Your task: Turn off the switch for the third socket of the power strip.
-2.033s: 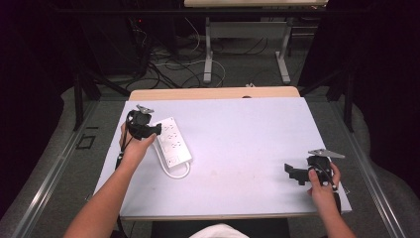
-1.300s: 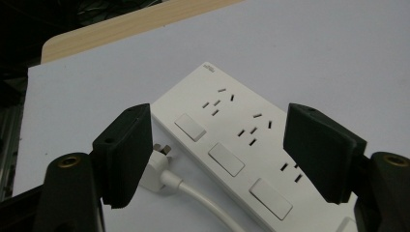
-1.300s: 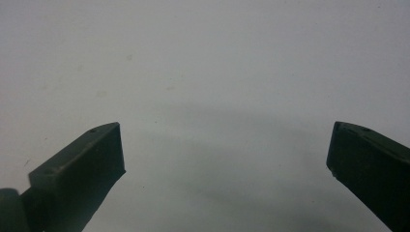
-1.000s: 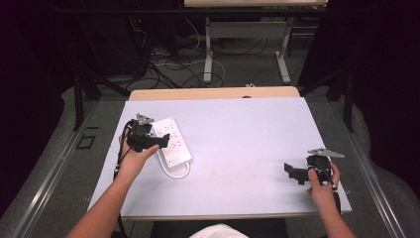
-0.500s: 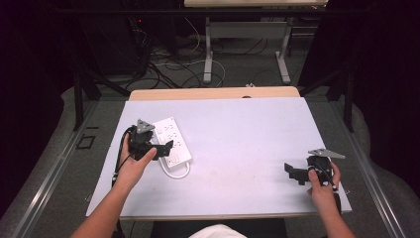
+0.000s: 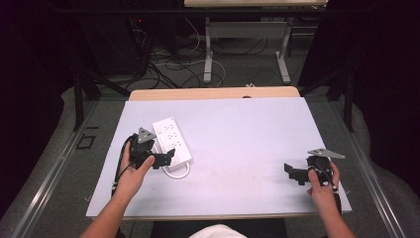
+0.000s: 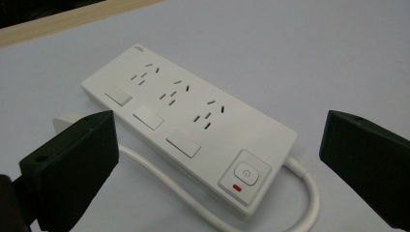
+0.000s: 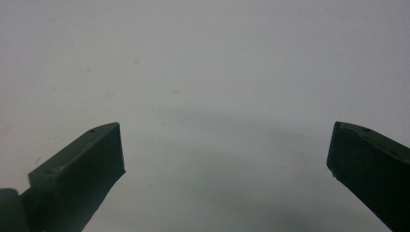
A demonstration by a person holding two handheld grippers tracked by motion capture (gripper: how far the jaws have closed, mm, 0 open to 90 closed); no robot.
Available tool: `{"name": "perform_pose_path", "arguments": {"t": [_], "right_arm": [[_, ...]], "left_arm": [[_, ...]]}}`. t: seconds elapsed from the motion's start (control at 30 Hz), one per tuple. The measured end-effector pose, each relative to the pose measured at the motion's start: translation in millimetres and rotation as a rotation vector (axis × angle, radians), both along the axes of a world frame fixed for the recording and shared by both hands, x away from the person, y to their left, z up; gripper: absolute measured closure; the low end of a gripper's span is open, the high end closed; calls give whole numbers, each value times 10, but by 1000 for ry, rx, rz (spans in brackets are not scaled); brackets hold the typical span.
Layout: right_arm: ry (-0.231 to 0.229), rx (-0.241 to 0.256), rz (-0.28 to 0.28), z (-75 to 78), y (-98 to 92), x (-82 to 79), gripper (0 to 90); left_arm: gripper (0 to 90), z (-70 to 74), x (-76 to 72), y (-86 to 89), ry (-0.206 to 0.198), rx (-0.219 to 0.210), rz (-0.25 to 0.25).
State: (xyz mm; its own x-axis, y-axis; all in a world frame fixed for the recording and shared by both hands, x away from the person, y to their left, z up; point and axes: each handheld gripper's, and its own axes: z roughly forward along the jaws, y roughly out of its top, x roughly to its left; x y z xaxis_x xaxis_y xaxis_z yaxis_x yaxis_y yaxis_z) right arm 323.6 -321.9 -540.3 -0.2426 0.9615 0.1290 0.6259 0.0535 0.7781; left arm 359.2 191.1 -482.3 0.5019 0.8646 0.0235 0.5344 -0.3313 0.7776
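Left side: the left gripper point(image 6: 159, 158) is held in the person's left hand point(image 6: 132, 174) over the left half of the counter point(image 6: 247, 134). Its fingers point(image 7: 72, 164) stand wide apart and hold nothing. In the left gripper view they frame the near end of the white power strip point(image 7: 193, 125), one finger to each side, with no contact visible.

The power strip point(image 6: 172, 141) lies flat on the counter's left half, running diagonally from far left to near right. It carries three socket groups, each with a white rocker switch point(image 7: 183, 143) beside it. A main power button point(image 7: 245, 174) with a small red mark below it sits at the near end. The white cord point(image 7: 309, 193) leaves that end and loops back along the strip's side. In the high view the cord loop point(image 6: 177, 172) lies just beside the gripper.

Centre: bare pale counter surface.

Right side: the right gripper point(image 6: 295, 173) is held in the person's right hand point(image 6: 323, 186) near the counter's near right corner, well apart from the power strip. Its fingers point(image 8: 77, 169) are spread wide, empty, and point at bare counter.
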Motion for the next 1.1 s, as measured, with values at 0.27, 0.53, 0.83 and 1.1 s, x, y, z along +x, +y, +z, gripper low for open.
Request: {"name": "perform_pose_path", "arguments": {"t": [0.27,0.53,0.83,1.1], "right_arm": [[2,-34,32,7,57,-4,0],[11,-89,66,17,139,-16,0],[6,-154,135,35,286,-47,0],[15,-159,163,27,376,-65,0]], "left_arm": [[3,-68,-97,-12,-1,8,-9],[4,-175,-146,28,19,3,-18],[6,-280,-199,21,33,17,-38],[7,-356,-228,-15,48,41,-70]]}}
